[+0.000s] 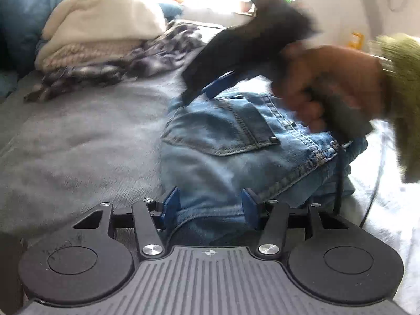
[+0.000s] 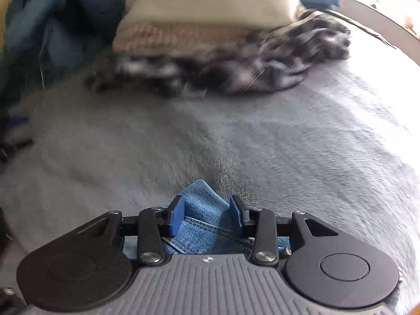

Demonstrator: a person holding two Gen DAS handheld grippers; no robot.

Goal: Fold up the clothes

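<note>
Folded blue jeans [image 1: 236, 141] lie on the grey blanket [image 1: 78, 141], back pocket up. My left gripper [image 1: 210, 204] sits low at the near edge of the jeans. Its blue pads [image 1: 172, 204] stand apart with a fold of denim between them, not pinched. In the left wrist view my right gripper [image 1: 207, 89] comes in blurred from the upper right, held by a hand [image 1: 328, 86] in a green sleeve, its tips at the far edge of the jeans. From the right wrist, my right gripper [image 2: 206, 211] is open, with a corner of the jeans [image 2: 204, 210] loose between its pads.
A stack of folded cream and knit clothes [image 1: 102, 29] rests at the back on a crumpled black-and-white checked garment [image 1: 126, 65]. Blue bedding [image 1: 21, 15] lies at the far left. A black cable [image 1: 340, 178] hangs by the jeans on the right.
</note>
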